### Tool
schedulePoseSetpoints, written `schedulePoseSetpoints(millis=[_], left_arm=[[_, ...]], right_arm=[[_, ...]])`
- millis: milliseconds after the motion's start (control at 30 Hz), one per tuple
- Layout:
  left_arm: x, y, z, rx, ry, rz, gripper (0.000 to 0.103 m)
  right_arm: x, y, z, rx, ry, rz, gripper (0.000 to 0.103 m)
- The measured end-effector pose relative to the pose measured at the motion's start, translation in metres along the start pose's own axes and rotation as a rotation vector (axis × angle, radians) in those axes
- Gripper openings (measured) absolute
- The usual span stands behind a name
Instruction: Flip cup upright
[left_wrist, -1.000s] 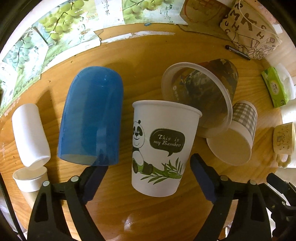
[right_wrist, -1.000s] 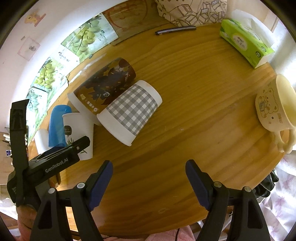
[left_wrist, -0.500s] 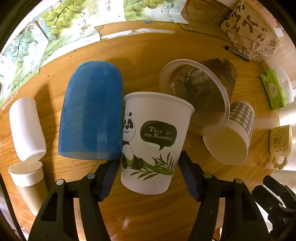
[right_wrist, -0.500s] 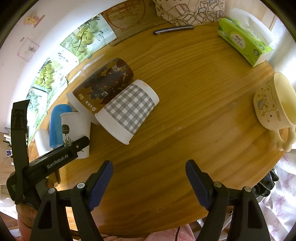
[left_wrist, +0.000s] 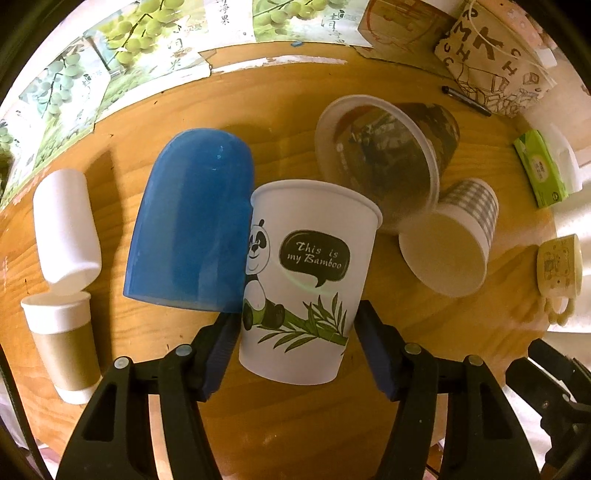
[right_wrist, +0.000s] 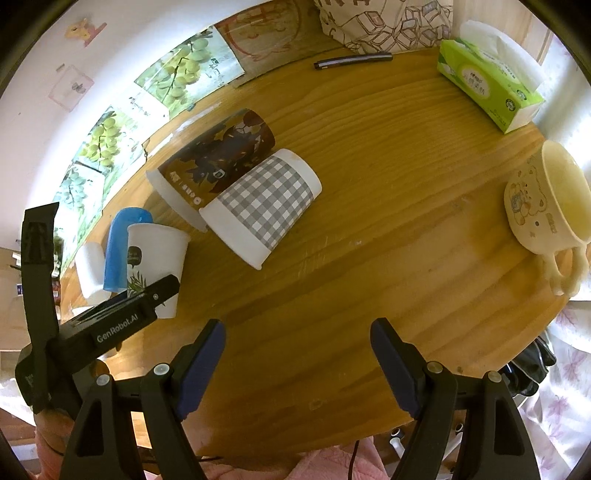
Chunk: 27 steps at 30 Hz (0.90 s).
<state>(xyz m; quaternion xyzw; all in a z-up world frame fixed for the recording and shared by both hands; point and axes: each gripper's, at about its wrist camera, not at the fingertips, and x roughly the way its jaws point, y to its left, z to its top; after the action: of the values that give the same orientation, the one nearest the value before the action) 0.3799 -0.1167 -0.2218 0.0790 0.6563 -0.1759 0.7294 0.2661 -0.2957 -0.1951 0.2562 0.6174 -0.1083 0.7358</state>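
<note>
A white paper cup with a panda print (left_wrist: 306, 280) stands upright on the round wooden table (left_wrist: 288, 122). My left gripper (left_wrist: 295, 350) has its blue pads on both sides of the cup's lower part, closed against it. The cup also shows in the right wrist view (right_wrist: 155, 262), with the left gripper (right_wrist: 122, 317) at its base. A grey checked cup (right_wrist: 266, 205) and a brown leaf-print cup (right_wrist: 218, 162) lie on their sides. My right gripper (right_wrist: 297, 365) is open and empty above the table's near edge.
A blue cup (left_wrist: 192, 221) stands upside down, touching the panda cup's left side. A white cup (left_wrist: 66, 225) lies on its side and a sleeved cup (left_wrist: 62, 339) stands at the left. A cream mug (right_wrist: 546, 210), tissue pack (right_wrist: 487, 85) and pen (right_wrist: 351, 61) sit further off.
My left gripper moved forward around the panda cup and its jaws closed from wide open onto the cup's lower part. The right gripper has stayed still.
</note>
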Motion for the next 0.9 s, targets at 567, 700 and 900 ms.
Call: schedulePoseSetpoints(millis=[567, 700, 900], left_arm=[[0.008, -0.01, -0.018, -0.052, 0.001, 0.028, 0.071], [0.007, -0.009, -0.022, -0.058, 0.002, 0.03, 0.074], [0.008, -0.011, -0.031, -0.076, 0.02, 0.021, 0.074]], right_arm=[[-0.008, -0.004, -0.021, -0.05, 0.007, -0.001, 0.081], [-0.007, -0.003, -0.023, -0.059, 0.012, 0.003, 0.081], [-0.007, -0.003, -0.025, -0.071, 0.02, 0.007, 0.081]])
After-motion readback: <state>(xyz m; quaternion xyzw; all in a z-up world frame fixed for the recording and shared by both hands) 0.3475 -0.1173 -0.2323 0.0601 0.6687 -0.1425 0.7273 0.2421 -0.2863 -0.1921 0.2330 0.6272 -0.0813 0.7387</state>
